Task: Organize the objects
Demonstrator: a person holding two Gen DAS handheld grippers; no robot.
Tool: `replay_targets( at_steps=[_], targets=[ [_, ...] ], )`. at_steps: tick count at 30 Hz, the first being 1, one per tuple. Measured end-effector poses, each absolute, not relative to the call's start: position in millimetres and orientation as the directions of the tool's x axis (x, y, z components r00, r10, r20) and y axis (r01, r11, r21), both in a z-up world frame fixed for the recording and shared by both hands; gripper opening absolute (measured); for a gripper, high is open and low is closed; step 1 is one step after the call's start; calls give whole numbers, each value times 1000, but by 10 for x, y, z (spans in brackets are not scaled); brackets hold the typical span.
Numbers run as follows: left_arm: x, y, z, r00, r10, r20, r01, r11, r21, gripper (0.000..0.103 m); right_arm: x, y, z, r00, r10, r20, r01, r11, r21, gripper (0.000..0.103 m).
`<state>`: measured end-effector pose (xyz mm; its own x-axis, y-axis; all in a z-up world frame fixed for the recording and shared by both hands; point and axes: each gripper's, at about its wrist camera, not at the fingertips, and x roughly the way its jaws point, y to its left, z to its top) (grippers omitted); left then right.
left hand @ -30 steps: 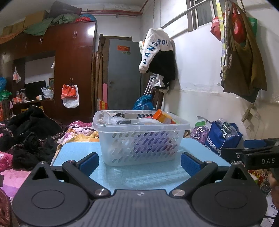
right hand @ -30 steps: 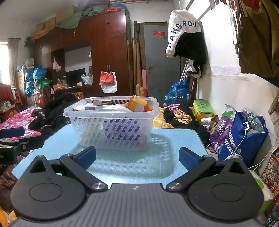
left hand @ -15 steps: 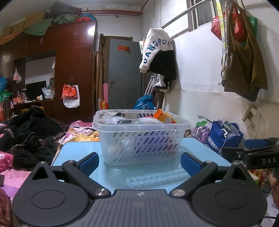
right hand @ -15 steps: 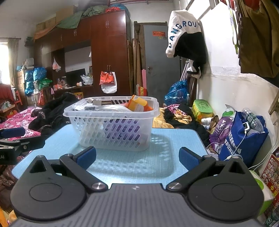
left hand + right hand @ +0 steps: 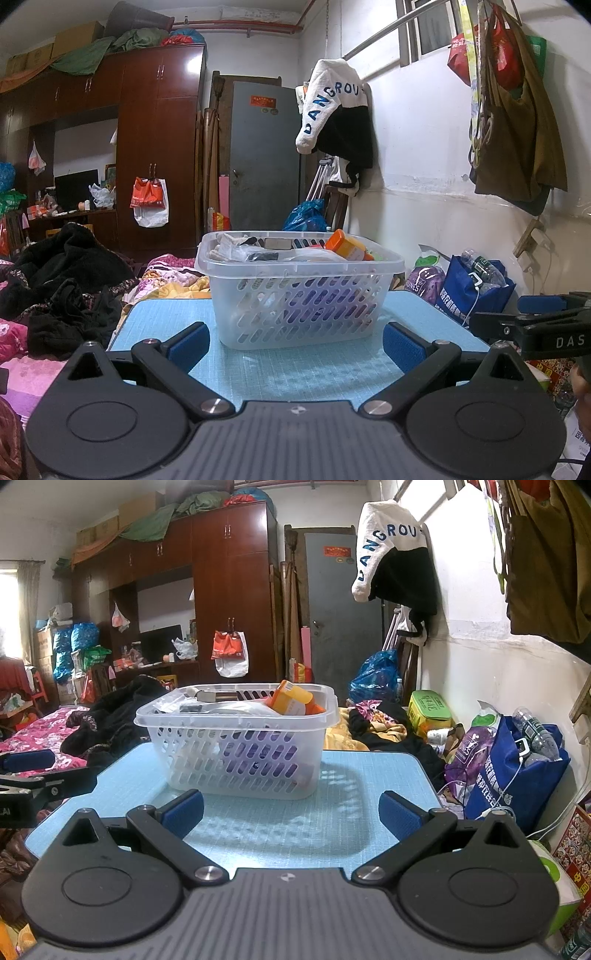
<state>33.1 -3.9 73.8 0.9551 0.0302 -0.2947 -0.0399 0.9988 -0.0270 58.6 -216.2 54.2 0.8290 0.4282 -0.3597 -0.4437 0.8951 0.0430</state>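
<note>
On the blue table (image 5: 295, 373), toward its far half, stands the clear slotted basket (image 5: 299, 310), heaped to the rim with loose things: an orange bottle (image 5: 347, 247) leaning at the right corner, flat packets and a dark bar beside it. Both claws hang short of it, near the table's front edge. The left gripper (image 5: 295, 341) has its jaws spread wide with nothing between them, and the right gripper (image 5: 290, 810) is spread the same way, also empty.

The main risk, as I judge it, is the light basket itself: a claw reaching in and snagging the rim or the slots could drag or tip it, since nothing pins it down. The orange bottle pokes above the rim and looks smooth and round, so a shallow pinch could squirt it out onto the table or off the side into the clutter of bags (image 5: 513, 771) and clothes below. The two claws, side by side, could also knock each other if both go in at once
</note>
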Motion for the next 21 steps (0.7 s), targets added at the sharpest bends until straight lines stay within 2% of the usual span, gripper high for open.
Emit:
replay_targets(
  at_steps=[21],
  targets=[
    [339,-62,725,955,31,-296,-40,999,-27,101,573,-2150,537,829,430,-357,-446,894,40,103]
  ],
)
